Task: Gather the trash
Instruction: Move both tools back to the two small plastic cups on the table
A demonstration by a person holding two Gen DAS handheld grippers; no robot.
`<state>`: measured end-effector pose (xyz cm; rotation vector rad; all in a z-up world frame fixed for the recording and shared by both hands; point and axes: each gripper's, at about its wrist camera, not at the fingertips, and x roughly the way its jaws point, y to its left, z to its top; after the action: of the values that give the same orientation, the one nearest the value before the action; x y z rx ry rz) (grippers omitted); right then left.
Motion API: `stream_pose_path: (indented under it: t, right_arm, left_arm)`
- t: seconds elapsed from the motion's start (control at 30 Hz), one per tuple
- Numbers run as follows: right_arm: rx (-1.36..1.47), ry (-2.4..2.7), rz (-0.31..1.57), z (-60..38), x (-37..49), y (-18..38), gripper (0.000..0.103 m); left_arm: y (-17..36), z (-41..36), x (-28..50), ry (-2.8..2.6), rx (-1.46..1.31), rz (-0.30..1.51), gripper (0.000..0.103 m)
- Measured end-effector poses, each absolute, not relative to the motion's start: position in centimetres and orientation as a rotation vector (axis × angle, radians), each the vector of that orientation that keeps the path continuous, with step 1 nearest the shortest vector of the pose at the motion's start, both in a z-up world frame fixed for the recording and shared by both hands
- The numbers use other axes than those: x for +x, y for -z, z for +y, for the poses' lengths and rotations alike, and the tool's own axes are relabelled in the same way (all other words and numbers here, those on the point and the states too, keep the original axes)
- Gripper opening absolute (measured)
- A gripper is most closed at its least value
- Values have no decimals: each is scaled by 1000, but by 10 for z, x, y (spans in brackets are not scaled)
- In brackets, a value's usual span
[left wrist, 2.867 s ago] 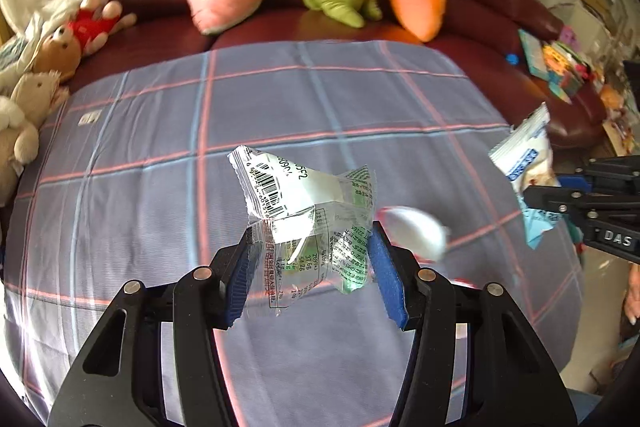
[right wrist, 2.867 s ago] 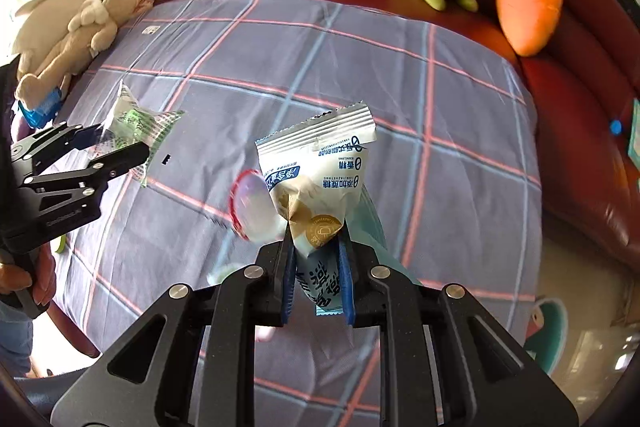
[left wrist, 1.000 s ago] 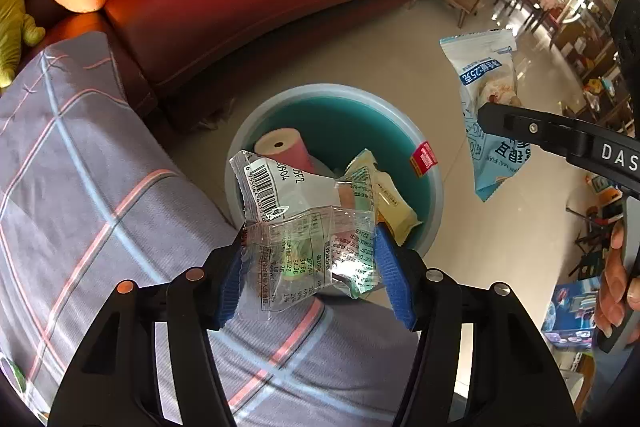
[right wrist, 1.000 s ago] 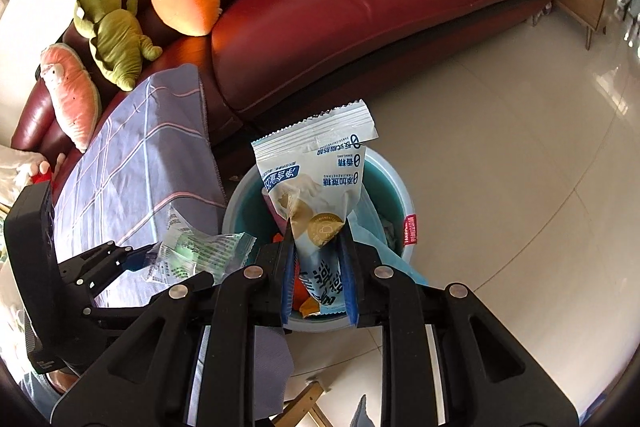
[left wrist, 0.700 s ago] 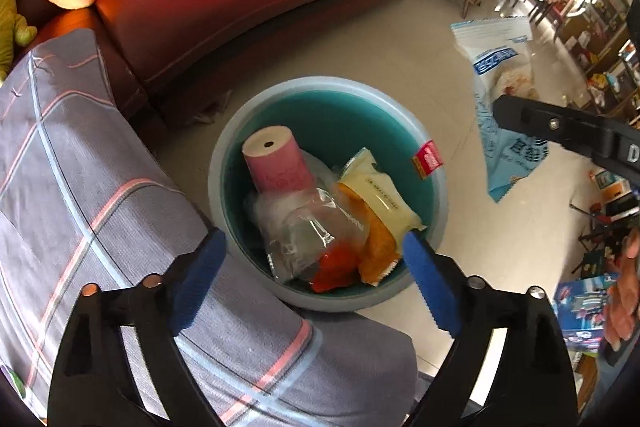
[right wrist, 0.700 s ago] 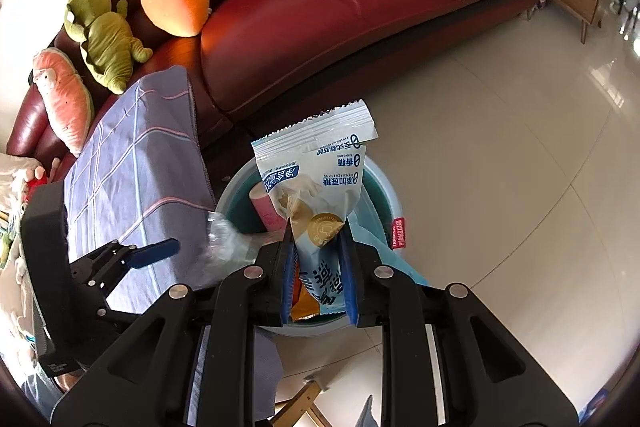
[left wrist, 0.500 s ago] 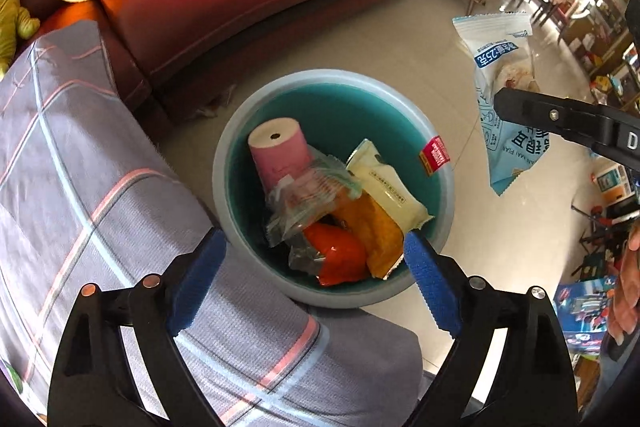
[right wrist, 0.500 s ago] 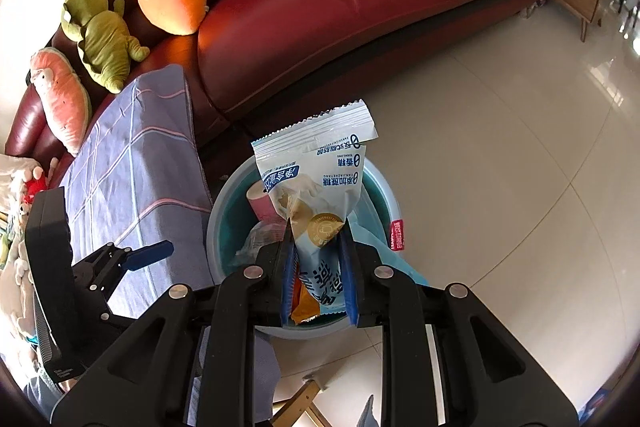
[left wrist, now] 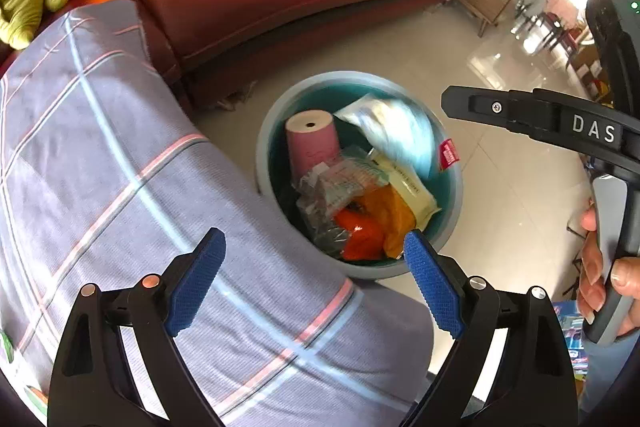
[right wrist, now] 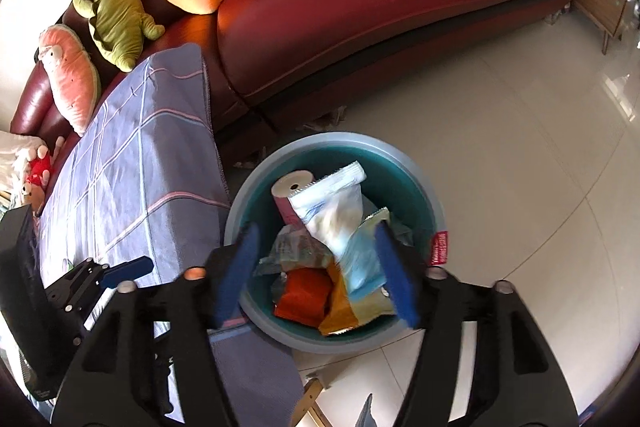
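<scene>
Release of the wrapper over the bin, seen from both wrists: my right gripper (right wrist: 316, 275) hangs above the teal bin (right wrist: 434, 203), its jaws opening, and the white-and-blue snack bag (right wrist: 340, 223) appears blurred between and below them, touching neither pad, so I judge it free and dropping into the bin mouth. From the left wrist the same bag (left wrist: 394, 133) shows as a smear over the far inner wall, beside the pink roll (left wrist: 310, 141) and above the clear wrapper (left wrist: 340, 187), the orange packet (left wrist: 390, 223) and the red packet (left wrist: 358, 241) already lying inside. My left gripper (left wrist: 316, 281) stands with its blue pads wide apart and nothing between them, over the near rim where the checked cloth (left wrist: 120, 163) on the table edge meets the bin. To do this step well I hold the right hand level over the middle of the opening until the bag has settled, since a light foil bag can drift or catch on the rim, and I let the jaws spread fully so no corner clings to a pad. I keep the left tool clear of the falling bag and of the right one's finger (left wrist: 520, 111), which crosses above the bin's far side. Whether trash remains on the table I cannot tell from these views
</scene>
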<state>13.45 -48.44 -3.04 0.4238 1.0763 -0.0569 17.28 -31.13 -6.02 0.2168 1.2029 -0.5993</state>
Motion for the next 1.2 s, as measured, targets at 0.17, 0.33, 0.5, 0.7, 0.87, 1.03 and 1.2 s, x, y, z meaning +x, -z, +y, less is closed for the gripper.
stream_pose_path:
  t: [0.17,0.33,0.5,0.7,0.87,1.03,1.2]
  right_arm:
    - [424,66,1078,-480,130,27,71]
    - [406,72,1086,-469,122,19,76]
    - [398,73,1089,-452,115,11,80]
    - [386,38,1088,-414,107,3,84]
    - [354,-7,1093,-375,103,-2,84]
    - [295,-61,1100,-329,99,-9,84]
    - [231,-123,1098,-277,95,-17,84]
  left_arm:
    - [57,-296,172,588,187,1204,91]
    - [52,-283,165,590,179,1191,91]
    - [43,-264,154,582,167,1173,91]
    - [38,-223,140,542,138,1165,92]
    - [32,-175,125,488,103,1147,92]
    - [27,-119,110,426,44,1127,94]
    - [23,-67,95,363,8,1098,96]
